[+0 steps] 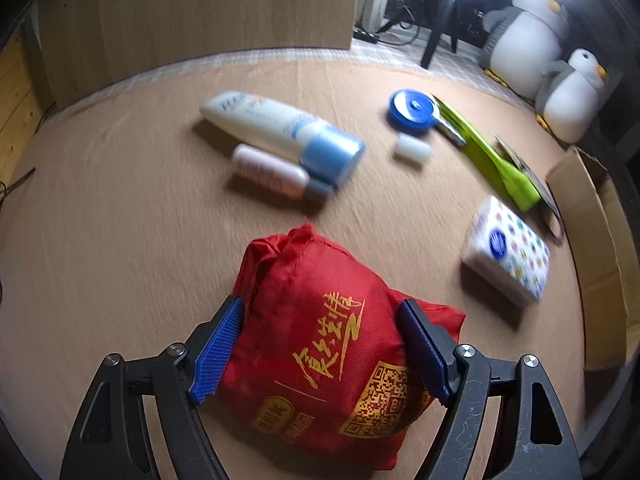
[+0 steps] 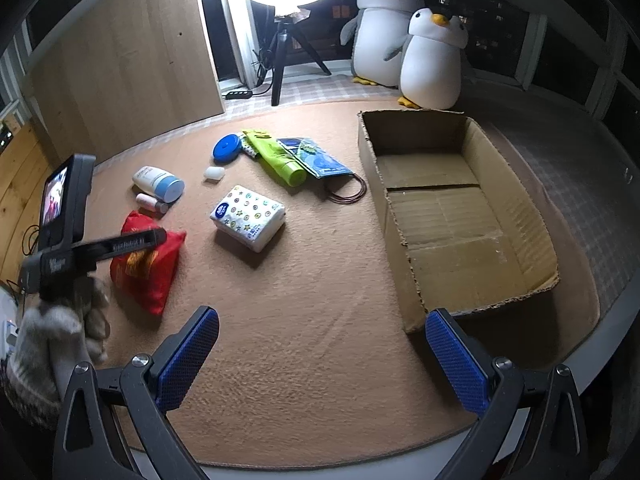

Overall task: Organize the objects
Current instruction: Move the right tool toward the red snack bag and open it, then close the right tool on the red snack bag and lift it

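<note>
A red cloth pouch [image 1: 320, 340] with gold print lies on the tan carpet, and my left gripper [image 1: 320, 308] is shut on it, its blue pads pressing into both sides. In the right wrist view the same pouch [image 2: 148, 264] sits at the left under the left gripper's fingers [image 2: 140, 240], held by a gloved hand [image 2: 60, 320]. My right gripper [image 2: 324, 314] hangs open over bare carpet with nothing between its pads. An open cardboard box [image 2: 372, 148] stands to its right, with nothing inside.
On the carpet lie a white tube with a blue cap [image 1: 280, 128], a small pink bottle [image 1: 272, 170], a blue round case [image 1: 412, 110], a white capsule [image 1: 412, 148], a green tube [image 1: 492, 160] and a tissue pack [image 1: 508, 252]. Two plush penguins [image 2: 432, 60] and a light tripod [image 2: 284, 60] stand behind.
</note>
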Motion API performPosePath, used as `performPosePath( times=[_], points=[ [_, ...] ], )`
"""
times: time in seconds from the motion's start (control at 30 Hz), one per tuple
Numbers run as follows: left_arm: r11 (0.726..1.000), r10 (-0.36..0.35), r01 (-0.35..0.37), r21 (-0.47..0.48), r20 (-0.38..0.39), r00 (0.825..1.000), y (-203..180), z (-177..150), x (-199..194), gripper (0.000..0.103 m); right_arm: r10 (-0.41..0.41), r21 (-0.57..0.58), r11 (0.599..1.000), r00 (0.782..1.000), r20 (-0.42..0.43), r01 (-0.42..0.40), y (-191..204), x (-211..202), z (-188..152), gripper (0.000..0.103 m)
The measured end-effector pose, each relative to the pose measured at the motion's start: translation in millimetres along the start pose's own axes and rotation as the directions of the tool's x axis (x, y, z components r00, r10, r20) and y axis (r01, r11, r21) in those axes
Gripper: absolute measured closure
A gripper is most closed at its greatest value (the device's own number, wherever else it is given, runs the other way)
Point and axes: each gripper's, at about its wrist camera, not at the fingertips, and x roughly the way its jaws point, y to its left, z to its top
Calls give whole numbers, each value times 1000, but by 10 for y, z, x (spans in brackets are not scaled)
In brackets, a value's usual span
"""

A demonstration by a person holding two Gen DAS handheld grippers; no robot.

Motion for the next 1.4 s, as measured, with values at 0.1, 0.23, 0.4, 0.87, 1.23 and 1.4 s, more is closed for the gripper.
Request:
performPosePath(
  times=[0.1, 0.23, 0.4, 0.87, 1.23, 1.4],
  points=[
    [1000, -22, 22, 13, -2, 1000, -43, -123, -59, 21, 11, -10, 1000, 1000, -4, -11, 55, 39, 8, 1],
    [998, -69, 69, 12, 22, 997, 43, -181, -267, 21, 40, -31, 999, 999, -12, -40, 152, 87, 20, 1],
    [996, -93, 93, 5, 47, 995, 318, -187, -464, 19, 90, -38, 995, 995, -38, -91, 261, 195, 29, 1],
    [958, -259, 264, 117, -50, 964, 316, -324, -300, 19, 298, 18, 954, 934, -196, -300, 723, 757, 172, 1],
    [936, -327, 335, 104, -89, 941, 272, -380, -241, 19, 382, 60, 923, 881, -279, -381, 960, 1069, 256, 2],
    [935, -328, 337, 108, -89, 940, 233, -421, -230, 21, 401, 46, 911, 857, -323, -409, 1080, 1181, 231, 17]
  ],
)
